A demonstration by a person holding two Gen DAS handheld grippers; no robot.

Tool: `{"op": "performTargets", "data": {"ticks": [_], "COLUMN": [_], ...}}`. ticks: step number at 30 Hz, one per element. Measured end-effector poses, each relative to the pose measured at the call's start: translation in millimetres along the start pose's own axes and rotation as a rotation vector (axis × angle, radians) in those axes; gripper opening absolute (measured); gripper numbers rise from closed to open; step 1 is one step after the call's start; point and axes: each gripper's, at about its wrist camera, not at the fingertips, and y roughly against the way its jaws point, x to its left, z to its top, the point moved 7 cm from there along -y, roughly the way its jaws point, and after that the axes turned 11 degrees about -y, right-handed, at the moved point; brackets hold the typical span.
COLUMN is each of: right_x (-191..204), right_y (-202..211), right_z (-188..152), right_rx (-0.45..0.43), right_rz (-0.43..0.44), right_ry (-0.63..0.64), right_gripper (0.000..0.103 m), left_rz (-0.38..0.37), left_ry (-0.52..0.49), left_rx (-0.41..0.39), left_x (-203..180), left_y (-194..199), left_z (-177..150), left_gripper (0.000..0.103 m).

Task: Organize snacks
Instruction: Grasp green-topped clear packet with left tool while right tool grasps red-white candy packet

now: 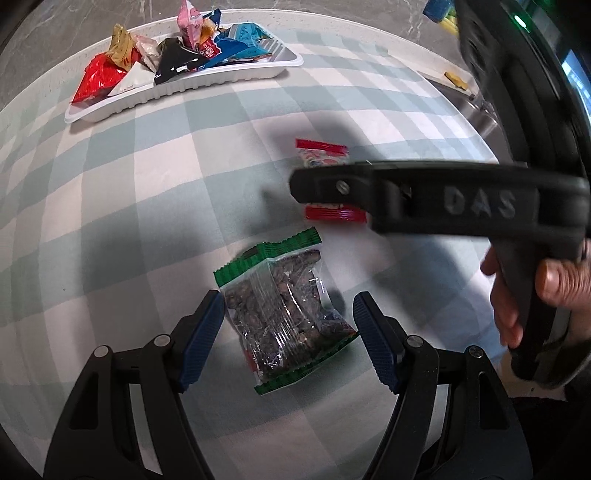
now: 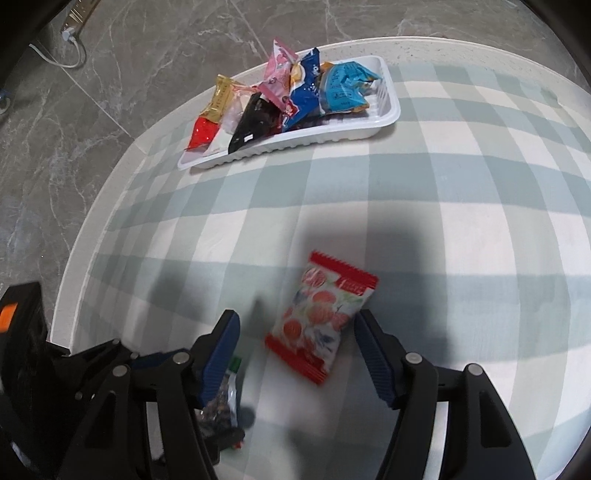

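Observation:
A clear, green-edged packet of dark snacks (image 1: 284, 314) lies on the checked tablecloth between the fingers of my open left gripper (image 1: 288, 321), which hovers over it. A red-edged fruit-print packet (image 2: 321, 317) lies between the fingers of my open right gripper (image 2: 295, 332). In the left wrist view the red packet (image 1: 325, 151) is partly hidden behind the right gripper's black body (image 1: 436, 199). The green packet shows in part in the right wrist view (image 2: 221, 398). A white tray (image 1: 229, 79) holding several wrapped snacks sits at the far side; it also shows in the right wrist view (image 2: 391, 110).
The round table (image 2: 480, 221) has a green-and-white checked cloth; its edge curves at the left over grey marble floor (image 2: 74, 129). A power strip with cable (image 2: 70, 33) lies on the floor. A metal surface (image 1: 476, 110) borders the table at the right.

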Motion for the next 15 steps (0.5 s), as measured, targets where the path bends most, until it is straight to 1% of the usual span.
{"op": "performTargets", "data": {"ticks": [6, 7, 11, 13, 15], "right_x": [4.3, 4.4, 1.9, 0.1, -1.2], "right_y": [-5.6, -5.4, -5.2, -4.6, -4.2], "right_z": [0.6, 0.1, -1.2, -2.7, -2.9], "right_rx": [0.008, 0.007, -0.002, -0.007, -0.009], "right_rz": [-0.05, -0.057, -0.111, -0.14, -0.148], "right_ry": [0.044, 0.051, 0.097, 0.128, 0.148], "right_gripper": [0.067, 0.065, 0.049, 0.042, 0.04], "left_rz": [0.024, 0.027, 0.052, 0.067, 0.079], "left_ry": [-0.024, -0.027, -0.05, -0.066, -0.077], "left_rx": [-0.004, -0.004, -0.005, -0.003, -0.001], "left_x": [-2.3, -2.6, -3.8, -5.1, -5.9], "left_y": [-1.6, -2.0, -5.2, -6.6, -8.3], "left_z": [-0.8, -1.1, 0.1, 0.5, 1.1], "left_gripper": [0.071, 0.071, 0.071, 0.071, 0.071]}}
